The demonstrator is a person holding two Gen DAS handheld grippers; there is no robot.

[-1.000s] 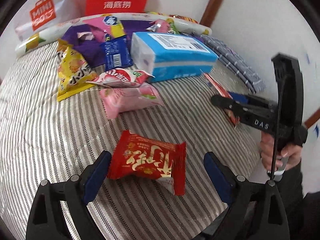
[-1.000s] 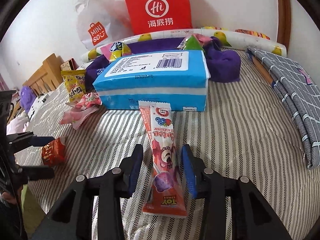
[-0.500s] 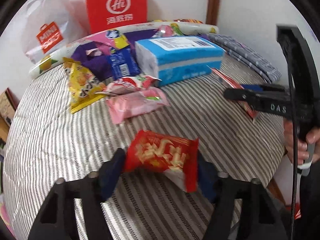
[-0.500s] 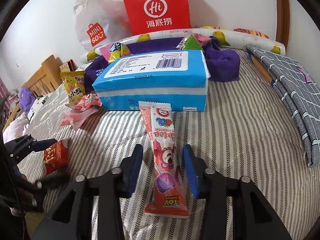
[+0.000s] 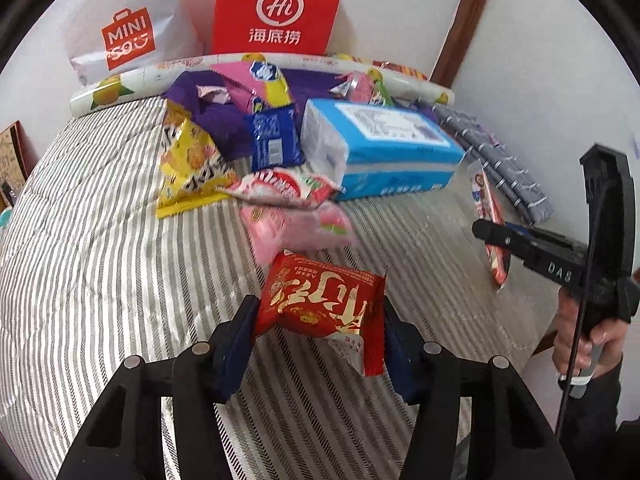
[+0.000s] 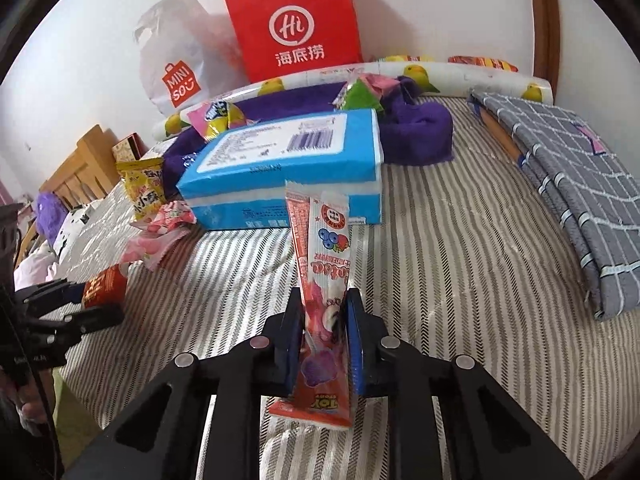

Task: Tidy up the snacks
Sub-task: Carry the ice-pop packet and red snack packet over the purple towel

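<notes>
My left gripper (image 5: 318, 320) is shut on a red snack packet (image 5: 320, 304) with gold lettering and holds it just above the striped bed cover (image 5: 100, 280). My right gripper (image 6: 323, 330) is shut on a long red-and-pink lollipop packet (image 6: 326, 264) and holds it lifted, pointing toward the blue tissue pack (image 6: 280, 168). The right gripper also shows in the left wrist view (image 5: 496, 240), at the right. The left gripper shows in the right wrist view (image 6: 92, 304) at the left edge. Pink packets (image 5: 296, 220), a yellow packet (image 5: 188, 164) and a blue packet (image 5: 274, 140) lie behind.
A red paper bag (image 5: 276, 8) and a white MINISO bag (image 5: 128, 36) stand against the wall. A purple cloth (image 6: 416, 128) with snacks lies by a fruit-print roll (image 6: 440, 72). A folded grey checked cloth (image 6: 568, 184) lies at the right. A wooden headboard (image 6: 76, 168) is at the left.
Both grippers closed on their packets and lifted them off the cover. The left gripper moved forward toward the pile with the red packet.
</notes>
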